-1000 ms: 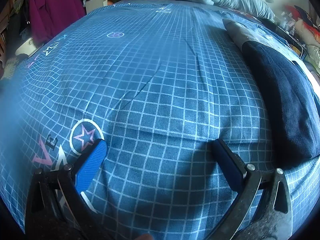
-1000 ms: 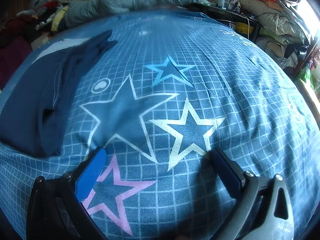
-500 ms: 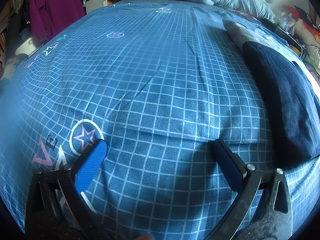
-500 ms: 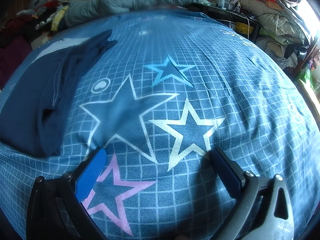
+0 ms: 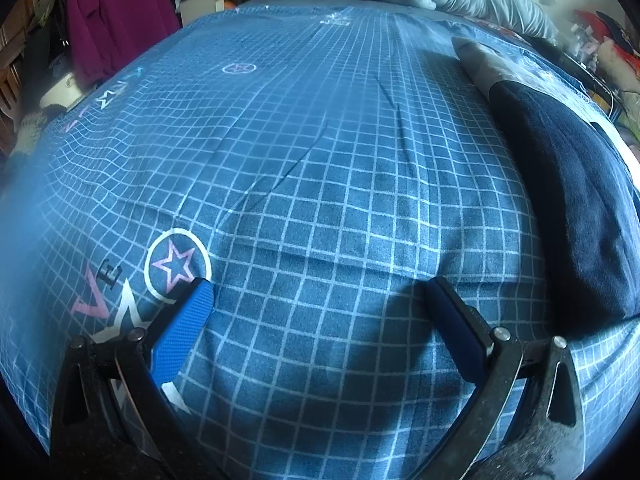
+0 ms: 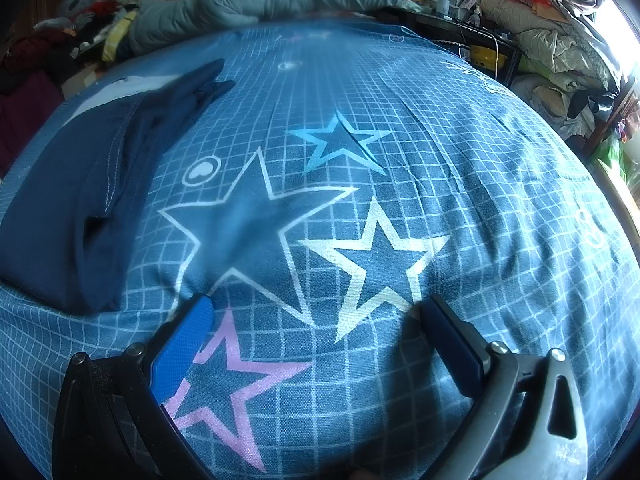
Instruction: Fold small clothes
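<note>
A dark navy garment (image 6: 72,208) lies folded into a long strip on the blue grid bedspread (image 5: 320,160), white stitching showing. Left gripper (image 5: 316,292) and right gripper (image 6: 316,308) both gape wide, holding nothing.

On the blue grid bedspread (image 5: 320,184), just ahead of the left hand-held gripper (image 5: 316,304) beside its left finger, large printed letters "V" and "E" (image 5: 100,288) can be read; farther off left, zigzag lettering (image 5: 116,94) is too distorted to read.
</note>
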### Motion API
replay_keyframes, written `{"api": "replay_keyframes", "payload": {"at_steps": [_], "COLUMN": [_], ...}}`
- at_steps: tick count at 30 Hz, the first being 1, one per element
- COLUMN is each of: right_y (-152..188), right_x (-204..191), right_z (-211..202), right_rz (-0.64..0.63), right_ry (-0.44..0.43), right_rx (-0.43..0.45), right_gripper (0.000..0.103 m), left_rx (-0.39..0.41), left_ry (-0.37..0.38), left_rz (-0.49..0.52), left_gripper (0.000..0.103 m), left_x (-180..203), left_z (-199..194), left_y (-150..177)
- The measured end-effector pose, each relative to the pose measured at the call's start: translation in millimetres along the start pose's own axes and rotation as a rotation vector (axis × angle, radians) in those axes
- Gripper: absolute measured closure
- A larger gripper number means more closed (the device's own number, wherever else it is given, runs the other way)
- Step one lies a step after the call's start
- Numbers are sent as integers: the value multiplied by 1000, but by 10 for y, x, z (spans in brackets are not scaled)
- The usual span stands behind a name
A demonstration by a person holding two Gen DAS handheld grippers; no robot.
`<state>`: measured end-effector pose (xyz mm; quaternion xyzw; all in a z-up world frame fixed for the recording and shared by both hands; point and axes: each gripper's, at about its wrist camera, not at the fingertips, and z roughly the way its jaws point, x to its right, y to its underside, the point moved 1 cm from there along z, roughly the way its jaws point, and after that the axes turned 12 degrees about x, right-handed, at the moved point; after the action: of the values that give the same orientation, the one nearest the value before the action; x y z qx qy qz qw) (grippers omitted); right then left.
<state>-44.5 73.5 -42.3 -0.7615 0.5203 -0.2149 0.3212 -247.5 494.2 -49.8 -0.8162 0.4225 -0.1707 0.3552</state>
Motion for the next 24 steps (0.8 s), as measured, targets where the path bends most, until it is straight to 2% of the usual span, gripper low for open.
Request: {"api": "replay_keyframes", "payload": {"at_steps": [24], "right_y": [-7], "right_x": [1], "right_z": [4], "right_rz": [3], "right_ry": [-5], "right_rx": [-10], "right_gripper": [0], "left_rx": [-2], "left_ry": [1], "left_rz": [-9], "left_gripper": [0], "left_x": [20], "left_z": [-15], "left_y": [45]}}
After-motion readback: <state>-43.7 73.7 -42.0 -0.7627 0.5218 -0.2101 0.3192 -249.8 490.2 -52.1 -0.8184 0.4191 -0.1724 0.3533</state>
